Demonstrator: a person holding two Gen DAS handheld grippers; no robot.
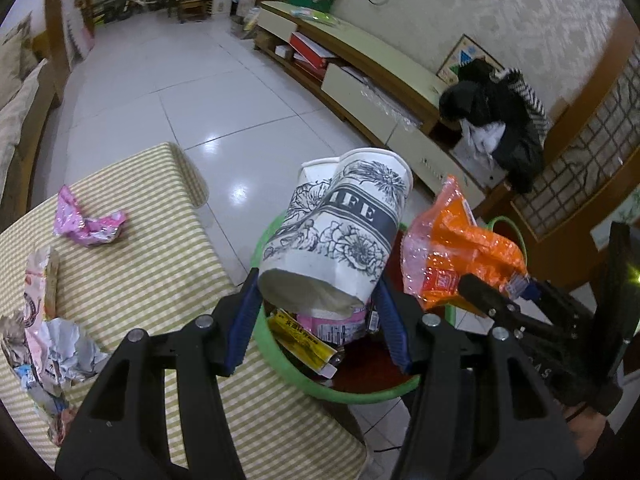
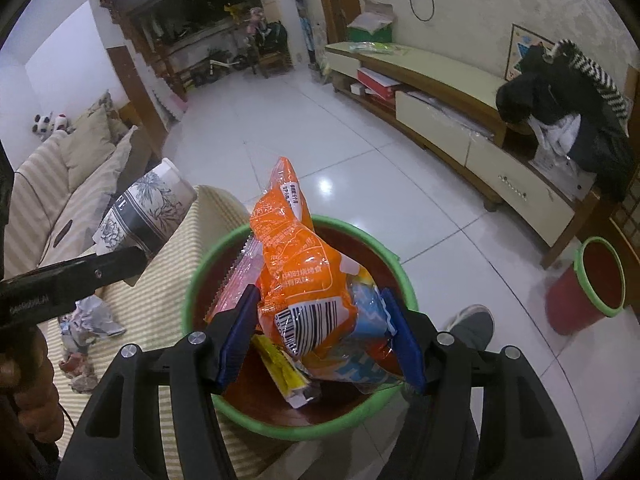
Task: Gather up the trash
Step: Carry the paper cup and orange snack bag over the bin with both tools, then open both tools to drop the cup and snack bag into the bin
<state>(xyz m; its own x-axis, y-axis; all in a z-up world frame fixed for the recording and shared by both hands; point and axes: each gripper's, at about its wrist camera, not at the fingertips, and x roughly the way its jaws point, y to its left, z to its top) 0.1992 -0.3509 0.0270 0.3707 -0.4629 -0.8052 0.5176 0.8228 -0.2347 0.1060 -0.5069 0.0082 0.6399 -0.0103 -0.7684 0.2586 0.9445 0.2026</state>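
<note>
My left gripper (image 1: 316,292) is shut on a white paper cup (image 1: 340,236) with black flower print, held tilted over a red bin with a green rim (image 1: 276,356). My right gripper (image 2: 320,320) is shut on an orange snack bag (image 2: 304,280), held above the same green-rimmed bin (image 2: 200,280). The orange bag (image 1: 460,256) and the right gripper's finger (image 1: 488,296) show to the right in the left wrist view. The cup (image 2: 148,208) and the left gripper's finger (image 2: 80,276) appear at left in the right wrist view. A yellow wrapper (image 2: 284,372) and pink wrapper (image 1: 336,324) lie inside the bin.
A striped tablecloth table (image 1: 140,272) holds a pink wrapper (image 1: 88,220) and crumpled paper and wrappers (image 1: 48,336). A second red bin (image 2: 588,284) stands on the tiled floor at right, near a low TV cabinet (image 2: 460,108). A shoe (image 2: 472,320) is beside the bin. A sofa (image 2: 60,184) is at left.
</note>
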